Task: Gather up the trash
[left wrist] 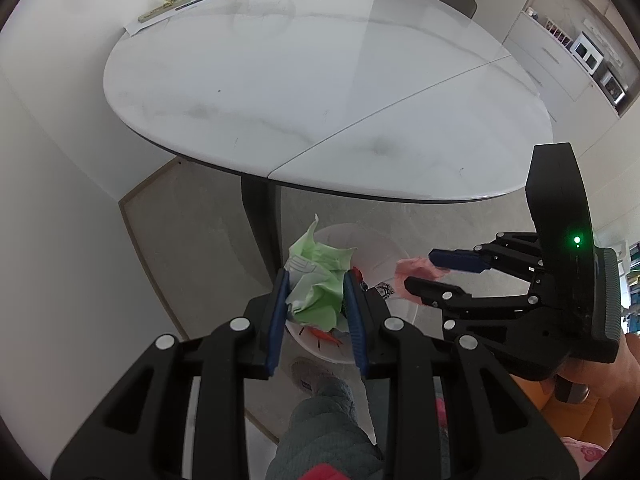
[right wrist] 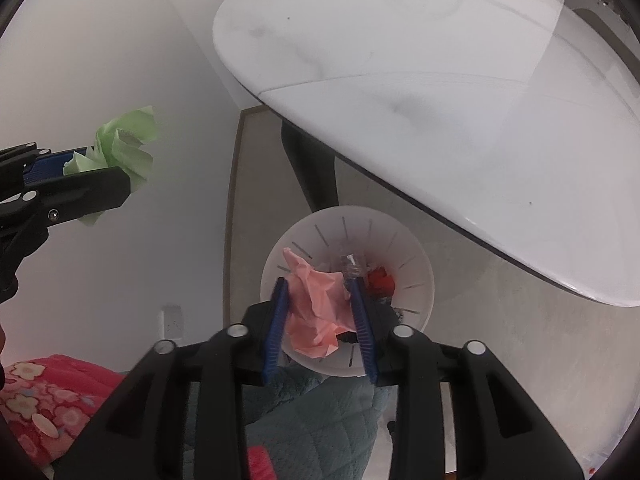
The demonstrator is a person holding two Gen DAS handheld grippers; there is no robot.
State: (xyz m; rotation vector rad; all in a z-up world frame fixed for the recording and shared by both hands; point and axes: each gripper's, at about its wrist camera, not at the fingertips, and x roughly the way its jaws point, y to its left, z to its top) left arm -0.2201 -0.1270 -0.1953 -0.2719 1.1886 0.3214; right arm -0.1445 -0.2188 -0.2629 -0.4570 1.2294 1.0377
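Green paper (left wrist: 318, 280) between left jaws, over bin (right wrist: 416, 264)

Both your cameras look down from above, close over the white bin (right wrist: 416, 252) on the floor, and both see the white table (left wrist: 320, 80).

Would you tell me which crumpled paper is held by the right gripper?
The pink crumpled paper, clamped in the right gripper above the white bin; the green paper sits in the left gripper.
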